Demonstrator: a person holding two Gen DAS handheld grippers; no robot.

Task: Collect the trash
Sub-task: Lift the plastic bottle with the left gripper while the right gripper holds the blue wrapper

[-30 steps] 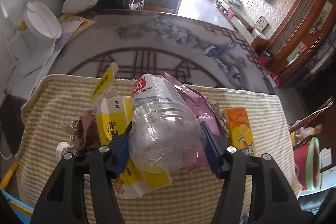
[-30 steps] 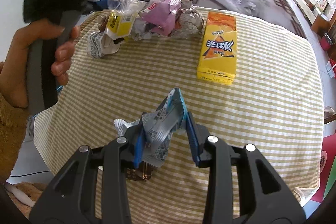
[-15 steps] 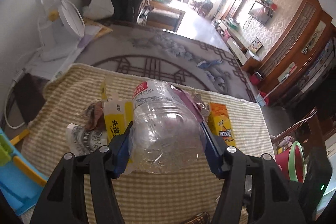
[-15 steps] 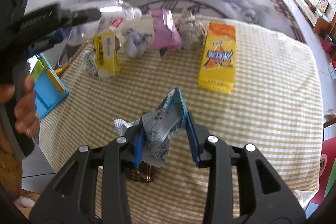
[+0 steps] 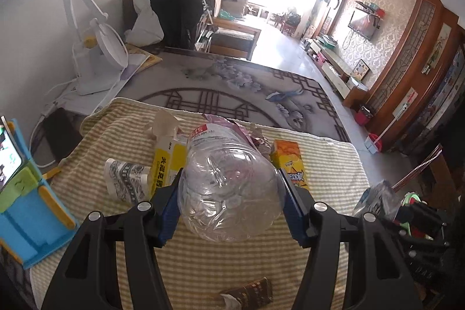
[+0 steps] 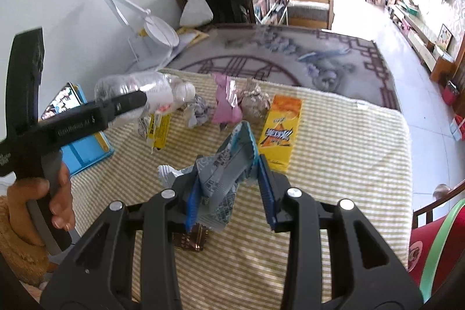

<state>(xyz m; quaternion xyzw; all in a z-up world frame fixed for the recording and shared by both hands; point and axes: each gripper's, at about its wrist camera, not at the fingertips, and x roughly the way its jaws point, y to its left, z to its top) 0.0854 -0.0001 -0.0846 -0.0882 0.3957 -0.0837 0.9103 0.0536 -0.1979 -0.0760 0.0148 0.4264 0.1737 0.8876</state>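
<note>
Trash in both my grippers, above the cloth, bin not reached yet.

My left gripper [image 5: 229, 208] squeezes the bottle [image 5: 229, 188] by its round body; it is smooth and can slip out if I tilt more. My right gripper [image 6: 229, 191] holds the wrapper [image 6: 223, 173], but only the left pad seems to touch it, so it may fall back on the cloth [image 6: 334, 159] near the box [image 6: 280, 130].

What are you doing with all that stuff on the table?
A person is picking up trash with two hand-held grabbers. The left tool grips a clear plastic bottle, and the right tool pinches a grey-blue wrapper. An orange box, a yellow carton and crumpled wrappers lie on the striped cloth.
</note>
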